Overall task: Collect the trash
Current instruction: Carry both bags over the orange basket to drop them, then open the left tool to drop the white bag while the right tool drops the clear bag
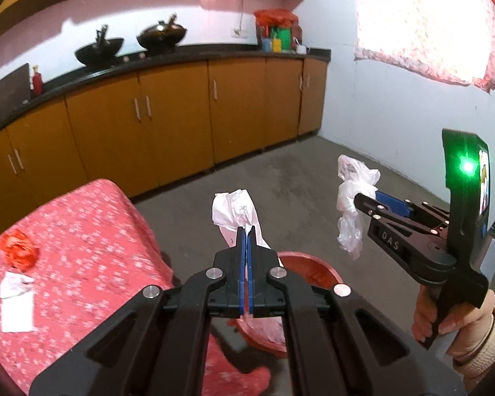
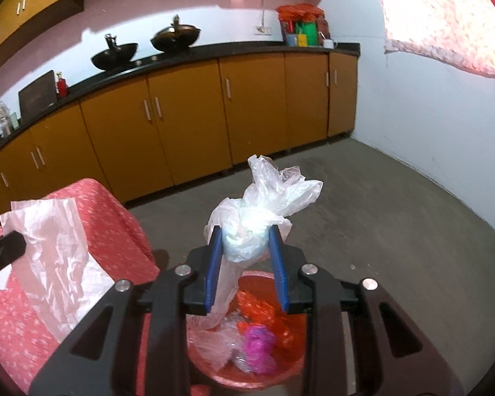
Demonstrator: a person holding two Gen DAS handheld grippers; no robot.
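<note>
Nearest, the left tool has its blue pads pressed together on a thin white bag, which stands crumpled above the tips and trails down between the jaws. It hangs just above the near rim of the red basin on the floor.

To the right of the basin's middle, the right tool is held by a hand in a pale sleeve. Its jaws stand a little apart, clamped on a knotted clear bag; the bag's ruffled top sticks up past the tips and a loose tail drops toward the basin. A green light glows on the back of this tool.

The basin itself sits directly under both tools and already holds crumpled clear plastic, an orange wrapper and a pink wad.

Left of the basin is the bench, draped in a red flowered cloth. On it, well apart from the basin, lie an orange scrap and, just nearer, a white paper.

Beyond the basin stretches bare grey floor, then a run of orange cabinets under a dark worktop with two black woks. To the right of them, a sunlit flowered curtain hangs on the white wall.
</note>
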